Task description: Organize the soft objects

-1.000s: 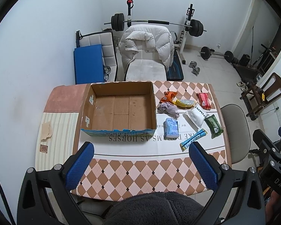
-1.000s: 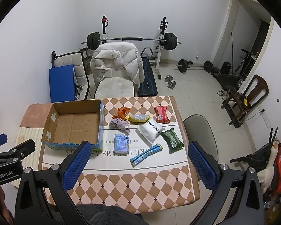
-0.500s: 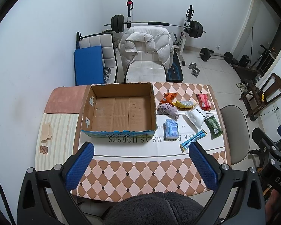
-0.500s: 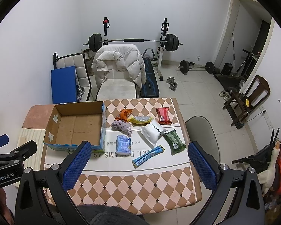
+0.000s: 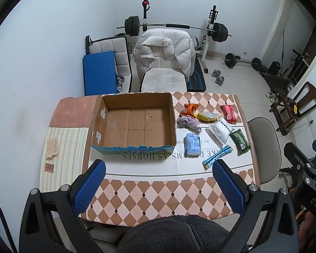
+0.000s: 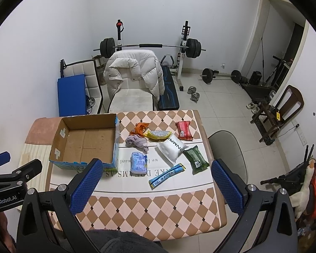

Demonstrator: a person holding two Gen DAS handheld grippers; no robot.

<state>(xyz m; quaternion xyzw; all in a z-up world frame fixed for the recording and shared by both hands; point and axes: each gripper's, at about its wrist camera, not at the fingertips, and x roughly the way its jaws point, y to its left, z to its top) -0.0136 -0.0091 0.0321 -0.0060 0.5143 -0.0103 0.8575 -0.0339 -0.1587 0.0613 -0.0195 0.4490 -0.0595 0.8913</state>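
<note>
An empty open cardboard box [image 5: 134, 124] [image 6: 84, 141] sits on the left of the checkered table [image 5: 158, 189]. Right of it lie several soft packets: an orange pouch [image 5: 189, 108], a purple cloth [image 5: 189, 123], a yellow pack [image 5: 207, 116], a red pack [image 5: 228, 113], a white bag [image 5: 221, 129], a green pack [image 5: 240, 141], a blue tissue pack [image 5: 192, 144] and a long blue stick pack [image 5: 217, 157]. My left gripper [image 5: 158, 186] and right gripper [image 6: 155, 186] are both open, empty, high above the table's near edge.
A chair with a white puffer jacket [image 5: 164, 50] stands behind the table. A grey chair [image 5: 263, 147] is at the table's right side. A barbell rack [image 5: 172, 27], dumbbells and a wooden chair [image 5: 295, 109] fill the room beyond.
Both views have shifted slightly; the table appears a little lower in frame, as the grippers drift back or up. No object on the table has moved.
</note>
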